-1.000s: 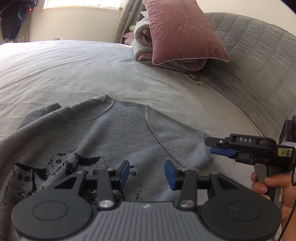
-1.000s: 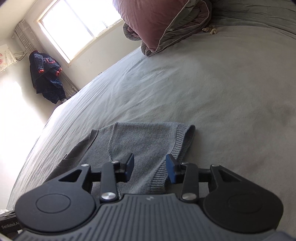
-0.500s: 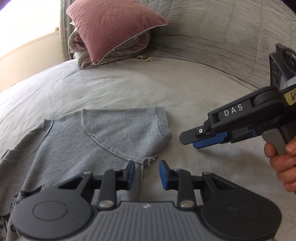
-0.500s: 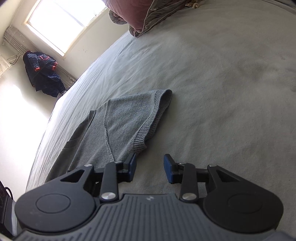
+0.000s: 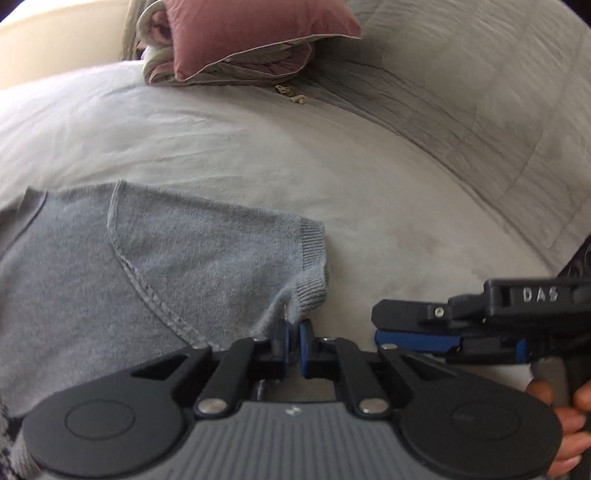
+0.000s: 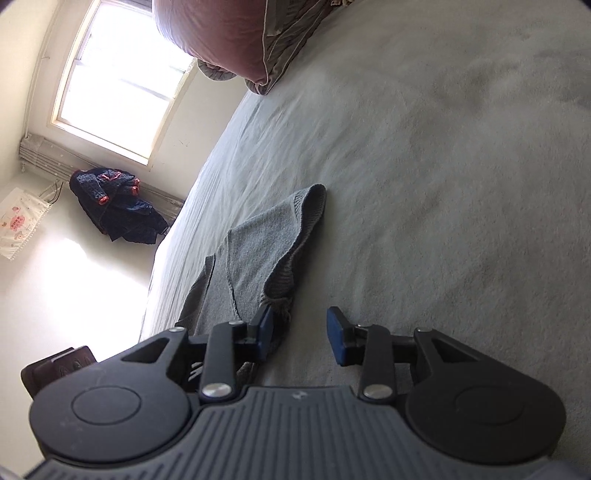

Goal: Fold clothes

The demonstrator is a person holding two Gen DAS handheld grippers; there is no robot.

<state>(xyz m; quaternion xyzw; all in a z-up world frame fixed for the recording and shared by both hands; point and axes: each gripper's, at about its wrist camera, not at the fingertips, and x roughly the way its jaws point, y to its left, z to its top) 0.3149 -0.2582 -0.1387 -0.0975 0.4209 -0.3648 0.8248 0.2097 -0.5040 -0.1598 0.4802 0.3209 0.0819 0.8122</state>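
Sweater (image 5: 155, 266): lying flat on the bed (image 5: 369, 184), soft, light knit, likely sagging when lifted.
Hold: ribbed sleeve cuff (image 5: 312, 258) looking firmest.
Left gripper (image 5: 293, 345): fingers pinching the cuff corner.
Right gripper (image 6: 300, 334): fingers gaping partway, gripping nothing, hovering beside the sleeve.

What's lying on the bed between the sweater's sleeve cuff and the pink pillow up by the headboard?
Nothing: in the left wrist view, only bare grey bedsheet stretches from the sleeve cuff to the pink pillow.
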